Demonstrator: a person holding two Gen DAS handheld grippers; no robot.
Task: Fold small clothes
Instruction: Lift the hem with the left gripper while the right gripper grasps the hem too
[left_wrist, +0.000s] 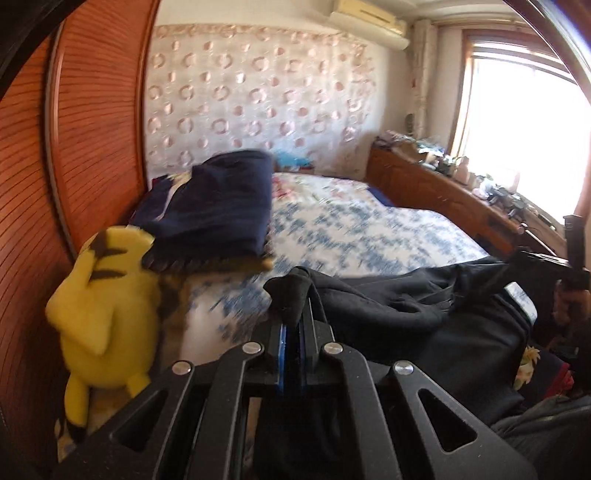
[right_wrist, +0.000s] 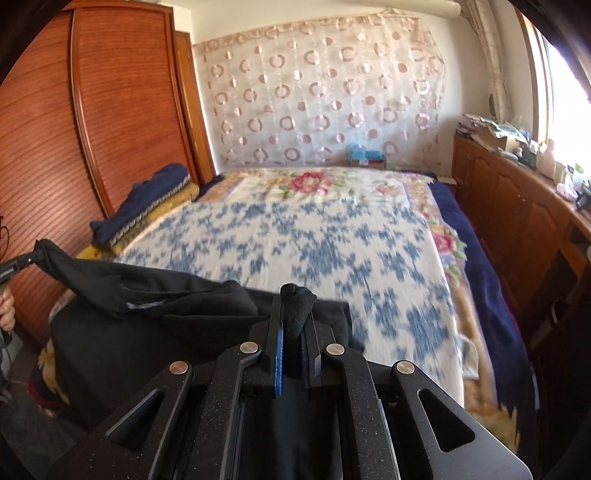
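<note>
The bed, covered with a blue-flowered blanket, is carrying the black garment, which is hanging slack between the two grippers over the bed's near edge. The cloth is sagging and creasing freely, so it is likely handling as light, soft and limp; grips at opposite corners or hem ends should be keeping it spread. The left gripper and right gripper are each clenching their fingers on a bunched pinch of the garment.

A black garment, soft and creased, hangs stretched above the bed's near end, one bunched corner pinched at each side, its slack middle sagging toward six o'clock over the blue-flowered blanket.
</note>
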